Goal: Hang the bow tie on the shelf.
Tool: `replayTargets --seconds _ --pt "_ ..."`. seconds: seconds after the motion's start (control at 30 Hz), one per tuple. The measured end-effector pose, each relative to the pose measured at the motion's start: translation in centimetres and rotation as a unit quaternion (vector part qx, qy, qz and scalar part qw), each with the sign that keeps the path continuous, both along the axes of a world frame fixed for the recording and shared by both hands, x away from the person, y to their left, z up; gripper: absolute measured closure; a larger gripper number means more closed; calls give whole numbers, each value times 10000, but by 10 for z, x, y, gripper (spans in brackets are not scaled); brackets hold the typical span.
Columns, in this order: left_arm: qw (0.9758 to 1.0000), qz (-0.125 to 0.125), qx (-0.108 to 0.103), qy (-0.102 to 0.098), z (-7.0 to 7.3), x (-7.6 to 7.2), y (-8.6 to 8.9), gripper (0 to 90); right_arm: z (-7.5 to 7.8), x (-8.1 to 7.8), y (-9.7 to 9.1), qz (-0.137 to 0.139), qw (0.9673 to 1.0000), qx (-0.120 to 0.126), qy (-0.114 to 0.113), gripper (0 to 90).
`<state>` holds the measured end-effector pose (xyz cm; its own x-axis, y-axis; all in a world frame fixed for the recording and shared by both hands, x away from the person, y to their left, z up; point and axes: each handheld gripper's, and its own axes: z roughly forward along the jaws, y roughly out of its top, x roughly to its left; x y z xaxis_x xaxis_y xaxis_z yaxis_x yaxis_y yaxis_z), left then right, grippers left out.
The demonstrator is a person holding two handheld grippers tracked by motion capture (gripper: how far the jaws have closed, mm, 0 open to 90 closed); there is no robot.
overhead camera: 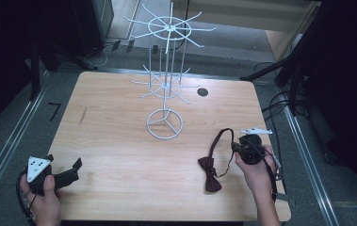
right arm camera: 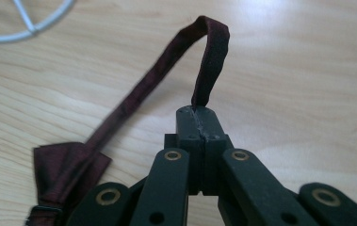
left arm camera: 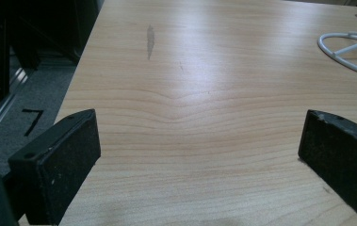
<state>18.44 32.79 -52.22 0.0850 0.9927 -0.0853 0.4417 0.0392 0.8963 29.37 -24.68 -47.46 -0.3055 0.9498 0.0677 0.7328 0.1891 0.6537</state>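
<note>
A white wire rack (overhead camera: 166, 80) stands on the wooden table (overhead camera: 119, 155) — far centre.

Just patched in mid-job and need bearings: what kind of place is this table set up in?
Probably a lab or recording workspace, not a home: a bare wooden table boxed in by dark framing, loose cables on grey carpet, and a "7" mark on the floor.

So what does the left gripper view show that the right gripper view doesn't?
Left gripper view alone: its tongs wide open over bare wood, a dark streak on the table, grey floor beside the table edge. Right gripper view alone: its tongs shut on the strap of a dark red bow tie. Both share the wooden table and part of the white wire stand base.
</note>
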Motion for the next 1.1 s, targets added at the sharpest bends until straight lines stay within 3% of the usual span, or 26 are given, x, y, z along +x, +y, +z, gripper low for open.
replayTargets --seconds 0.17,0.2,0.23,0.53,0.67,0.7,0.8,0.83,1.1 --pt "10000 13 -4 -1 0 0 0 2 8 -8 8 296 9981 -75 -533 900" --pt "10000 13 -4 -1 0 0 0 2 8 -8 8 296 9981 -75 -533 900" --pt "10000 16 1 6 0 0 0 2 10 -11 11 368 9965 -105 -743 900" --pt "10000 19 17 0 0 0 0 2 28 -25 25 608 9858 -73 -1565 900" --pt "10000 22 26 -6 0 0 0 2 33 -28 28 635 9832 -23 -1710 900" --pt "10000 18 39 -6 0 0 0 2 36 -32 31 658 9800 -11 -1876 900" --pt "10000 22 50 -4 0 0 0 2 38 -34 33 681 9784 16 -1952 900" --pt "10000 24 49 -6 0 -1 0 2 41 -36 36 704 9758 86 -2070 900" --pt "10000 27 51 -20 0 -1 0 2 54 -42 43 815 9645 224 -2503 900"
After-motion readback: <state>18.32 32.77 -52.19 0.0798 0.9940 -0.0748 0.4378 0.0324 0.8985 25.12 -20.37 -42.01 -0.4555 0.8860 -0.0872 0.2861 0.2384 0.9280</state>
